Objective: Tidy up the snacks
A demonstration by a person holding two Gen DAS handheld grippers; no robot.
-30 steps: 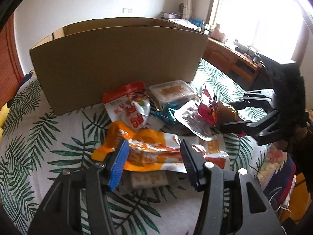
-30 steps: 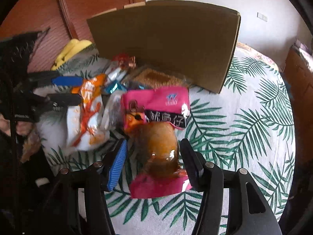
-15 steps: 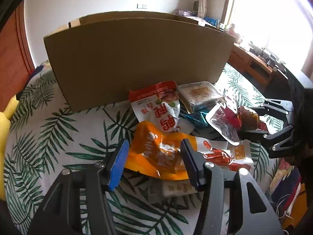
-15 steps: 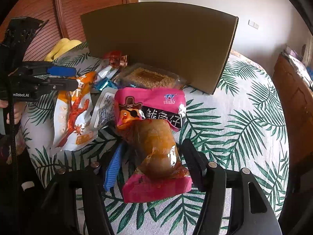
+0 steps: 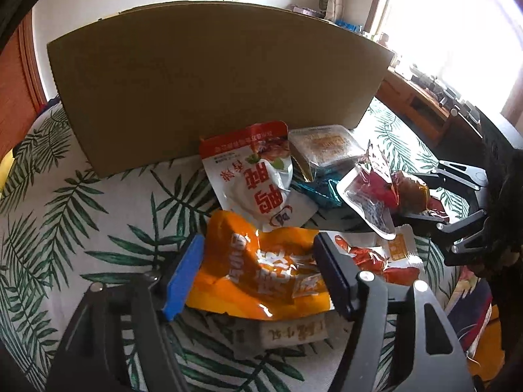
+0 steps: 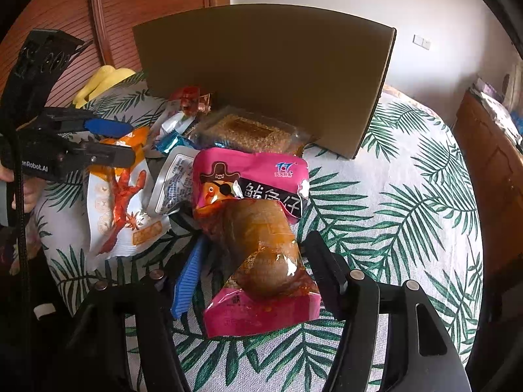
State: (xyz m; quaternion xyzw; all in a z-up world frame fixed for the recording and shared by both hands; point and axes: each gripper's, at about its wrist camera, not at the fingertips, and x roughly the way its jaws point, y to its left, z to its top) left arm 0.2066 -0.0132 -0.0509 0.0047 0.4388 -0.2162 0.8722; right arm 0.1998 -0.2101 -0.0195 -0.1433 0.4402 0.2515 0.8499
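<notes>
- Between my left gripper's (image 5: 258,269) wide-spread jaws lies the orange packet (image 5: 261,274), ungripped; closing could snag only crinkled film.
- Right gripper (image 6: 251,271) gapes around the pink pouch (image 6: 255,238); it may slip.

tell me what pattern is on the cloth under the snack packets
Green palm fronds on the white tablecloth, clearest in the right wrist view.

A home bedroom: leaf-print bedspread (image 6: 408,196), wooden wardrobe doors (image 6: 140,9).
</notes>
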